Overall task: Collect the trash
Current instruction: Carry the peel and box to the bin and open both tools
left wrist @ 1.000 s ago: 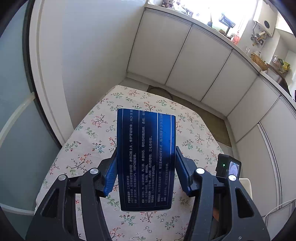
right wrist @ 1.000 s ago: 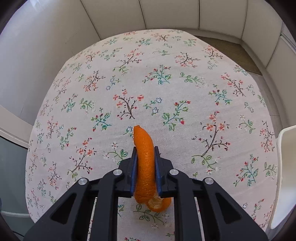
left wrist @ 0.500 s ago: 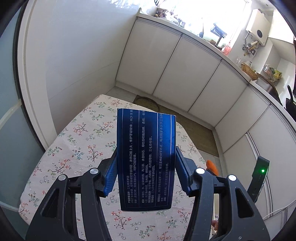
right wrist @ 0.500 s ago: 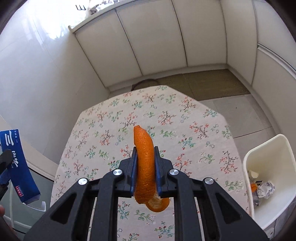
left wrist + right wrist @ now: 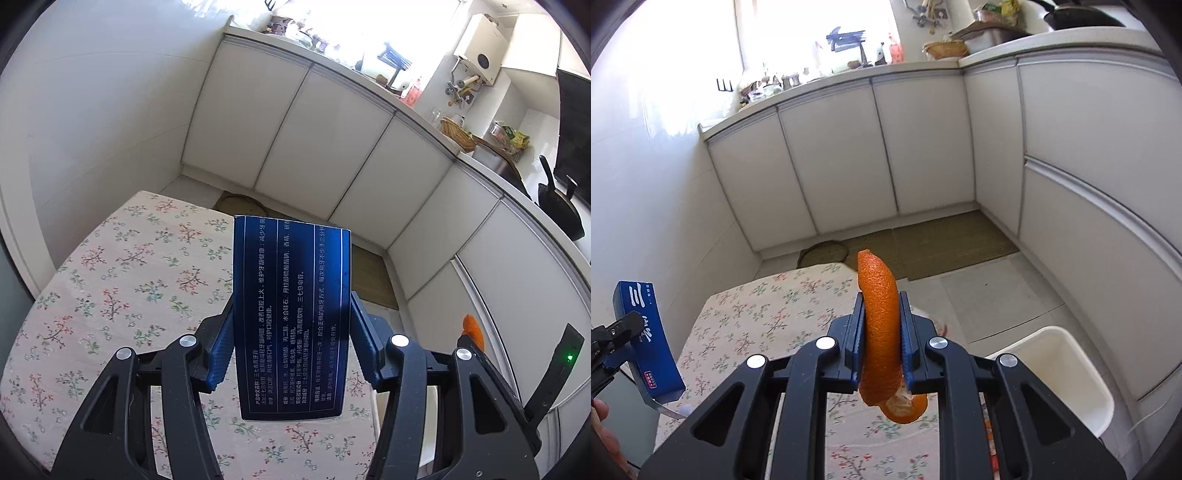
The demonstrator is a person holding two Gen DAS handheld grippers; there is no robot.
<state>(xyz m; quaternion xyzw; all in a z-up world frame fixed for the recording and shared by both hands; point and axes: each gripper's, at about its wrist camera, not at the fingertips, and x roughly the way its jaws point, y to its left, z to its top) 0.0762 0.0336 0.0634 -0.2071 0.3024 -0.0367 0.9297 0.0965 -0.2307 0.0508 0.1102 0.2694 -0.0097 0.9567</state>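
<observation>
My left gripper [image 5: 291, 332] is shut on a dark blue cardboard box [image 5: 291, 314] printed with white text, held up above the floral tablecloth [image 5: 129, 295]. In the right wrist view the same blue box [image 5: 646, 339] shows at the far left, clamped by the left gripper [image 5: 613, 343]. My right gripper [image 5: 882, 332] is shut on a curled strip of orange peel [image 5: 879, 325], held high over the table's far end. The peel's tip [image 5: 472, 328] peeks into the left wrist view at the right. A white trash bin [image 5: 1067, 373] stands on the floor to the lower right.
White kitchen cabinets [image 5: 849, 155] wrap round the room, with a cluttered counter [image 5: 461, 136] above them. A brown floor mat [image 5: 942, 247] lies before the cabinets. A person's hand [image 5: 602, 435] shows at the left edge. A black pan [image 5: 561, 206] sits on the counter.
Both grippers have lifted and tilted up, so the table fills less of each view and cabinets and counter appear. The bin has come into the right wrist view. Both grips are unchanged.
</observation>
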